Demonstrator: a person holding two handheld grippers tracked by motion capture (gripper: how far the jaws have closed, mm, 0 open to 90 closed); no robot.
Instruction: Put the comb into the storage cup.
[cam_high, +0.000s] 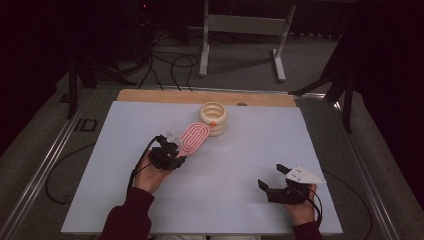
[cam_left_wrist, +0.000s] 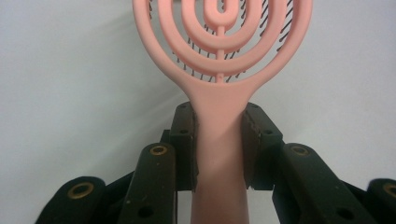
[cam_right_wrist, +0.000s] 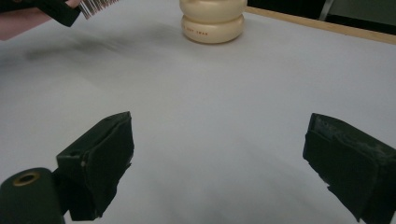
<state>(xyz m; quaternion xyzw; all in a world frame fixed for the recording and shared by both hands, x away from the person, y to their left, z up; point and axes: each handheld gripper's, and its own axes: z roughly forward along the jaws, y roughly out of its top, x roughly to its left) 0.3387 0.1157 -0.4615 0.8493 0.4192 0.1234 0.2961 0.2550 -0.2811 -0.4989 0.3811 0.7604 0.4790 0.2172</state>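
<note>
Squarely between left jaws: hairbrush (cam_left_wrist: 219, 116) handle.

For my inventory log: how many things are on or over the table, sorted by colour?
Pink: 1, the hairbrush, held in the left claw
Cream: 1, the ribbed holder
Black: 2, the left claw and right claw
Total: 4

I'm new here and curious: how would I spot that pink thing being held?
On the white table, look left of the cream ribbed container. The pink hairbrush is clamped by its handle in the left gripper; its oval head of open concentric loops sets it apart.
</note>
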